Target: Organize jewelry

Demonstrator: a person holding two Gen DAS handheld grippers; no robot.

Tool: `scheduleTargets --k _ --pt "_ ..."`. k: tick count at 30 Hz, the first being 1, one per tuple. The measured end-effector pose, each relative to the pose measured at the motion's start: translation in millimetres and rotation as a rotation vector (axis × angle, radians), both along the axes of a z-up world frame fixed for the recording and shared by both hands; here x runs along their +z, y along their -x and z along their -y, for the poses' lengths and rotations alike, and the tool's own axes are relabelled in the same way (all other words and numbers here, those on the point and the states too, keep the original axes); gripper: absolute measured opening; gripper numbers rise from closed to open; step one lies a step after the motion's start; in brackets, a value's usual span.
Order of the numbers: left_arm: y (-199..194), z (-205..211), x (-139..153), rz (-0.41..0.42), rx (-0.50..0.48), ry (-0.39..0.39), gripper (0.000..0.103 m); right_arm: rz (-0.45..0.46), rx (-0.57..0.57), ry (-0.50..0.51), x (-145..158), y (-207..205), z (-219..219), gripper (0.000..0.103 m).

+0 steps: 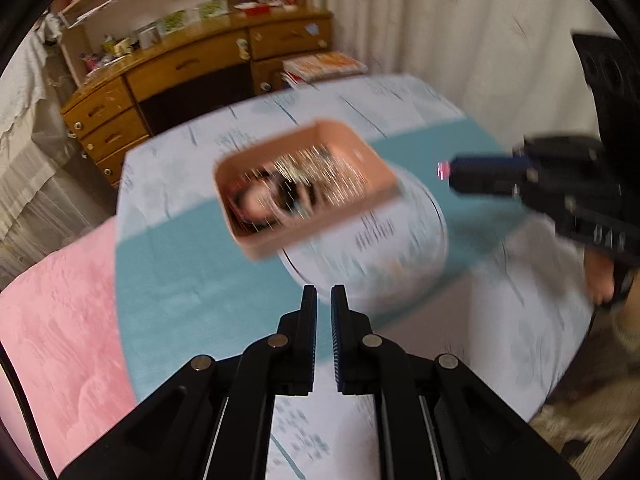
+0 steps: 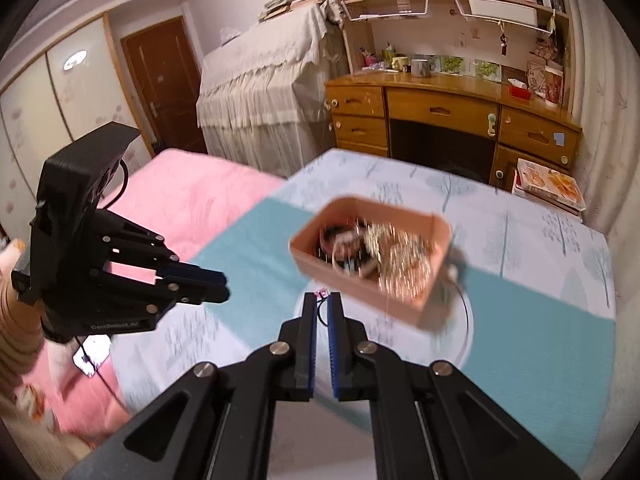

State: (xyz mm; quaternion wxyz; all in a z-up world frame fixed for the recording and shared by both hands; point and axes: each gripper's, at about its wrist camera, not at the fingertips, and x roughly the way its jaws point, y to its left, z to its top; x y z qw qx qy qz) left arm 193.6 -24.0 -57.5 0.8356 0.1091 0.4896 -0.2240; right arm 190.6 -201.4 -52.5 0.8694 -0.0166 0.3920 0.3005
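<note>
In the left wrist view, the left gripper (image 1: 324,294) is clenched with nothing between its tips. The pink plastic box full of tangled jewelry (image 1: 306,186) sits at twelve o'clock from those tips, part way on a round see-through dish (image 1: 380,256) on the blue and white bed sheet (image 1: 180,272). The right gripper (image 1: 450,170) pokes in from three o'clock with a tiny pink sparkly bit (image 1: 442,170) at its tip. The picture is smeared, so I cannot tell what kind of jewel it is.

In the right wrist view, the right gripper (image 2: 322,300) is clenched on that tiny pink jewel (image 2: 321,293), and a thin dark loop (image 2: 320,316) hangs under it. The box (image 2: 370,258) is at one o'clock. The left gripper (image 2: 220,282) is at nine o'clock, closed and empty.

The jewel is pinched only at the very tips. A quick jerk could make it slip and get lost in the sheet. The loop could also catch on other chains. The box looks tippy on the dish, so a bump could spill it.
</note>
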Motion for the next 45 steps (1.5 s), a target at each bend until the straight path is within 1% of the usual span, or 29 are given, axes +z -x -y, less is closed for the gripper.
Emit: scheduleTargets --k 2,4,6,10,13,15,16,17,18,19,20,25,28,30,35,39,40,43,45 --pt "-20.3 -3.4 8.1 0.001 0.023 0.017 0.005 -0.007 -0.018 -0.012 3.7 -15.8 -4.9 0.005" --pt "-34.9 -2.5 9.4 0.006 0.039 0.009 0.005 -0.026 -0.035 -0.004 1.9 -31.7 -9.5 0.005" --pt "-50.5 -3.3 5.5 -0.012 0.056 0.008 0.005 -0.057 -0.042 0.001 -4.5 -45.2 -15.5 0.005" --pt "-60.7 0.5 -10.7 -0.035 0.057 -0.017 0.005 -0.105 -0.079 0.044 -23.0 -68.1 -24.9 0.005" --pt "-69.7 0.3 -20.3 -0.046 0.071 -0.014 0.006 -0.133 -0.124 0.059 -37.0 -82.4 -25.5 0.005" --pt "-69.8 -1.2 -24.5 -0.048 0.082 -0.012 0.011 -0.165 -0.161 0.063 -46.7 -93.4 -22.3 0.006" --pt "-69.2 -2.2 -26.6 -0.047 0.090 -0.009 0.019 -0.192 -0.170 0.049 -51.1 -97.2 -19.4 0.006" --pt "-68.1 -2.7 -28.3 -0.047 0.093 -0.005 0.031 -0.224 -0.178 0.028 -56.2 -101.4 -16.3 0.006" --pt "-66.1 -3.2 -29.9 -0.049 0.094 0.000 0.037 -0.242 -0.185 0.020 -59.4 -102.9 -14.1 0.006" --pt "-64.5 -3.8 -31.0 -0.048 0.093 0.002 0.049 -0.253 -0.195 0.018 -62.0 -102.9 -11.7 0.006" --pt "-59.4 -4.2 -31.1 -0.043 0.088 0.009 0.054 -0.255 -0.202 0.016 -63.3 -101.2 -10.2 0.006" --pt "-28.3 -2.7 -31.1 -0.019 0.028 0.026 0.055 -0.229 -0.191 -0.032 -54.6 -71.5 -2.7 0.006" --pt "-6.0 -1.8 -33.9 -0.003 -0.006 0.016 0.055 -0.203 -0.185 -0.053 -49.8 -41.1 1.1 0.006" --pt "10.8 -1.0 -38.0 -0.010 -0.030 0.021 0.055 -0.200 -0.187 -0.065 -49.9 -19.9 4.2 0.006" --pt "55.4 3.0 -45.6 0.018 -0.101 0.036 0.055 -0.226 -0.184 -0.088 -58.5 24.5 9.5 0.006" --pt "86.7 9.9 -57.0 0.058 -0.179 0.008 0.055 -0.234 -0.182 -0.085 -69.1 59.3 8.3 0.006" --pt "90.8 11.5 -59.8 0.059 -0.196 0.004 0.055 -0.230 -0.181 -0.077 -72.0 68.0 6.1 0.006" --pt "107.9 17.5 -73.1 0.052 -0.290 -0.025 0.054 -0.228 -0.172 -0.061 -80.2 88.3 2.3 0.006" --pt "113.6 19.3 -78.1 0.049 -0.334 -0.040 0.047 -0.228 -0.160 -0.060 -85.4 99.8 0.5 0.006"
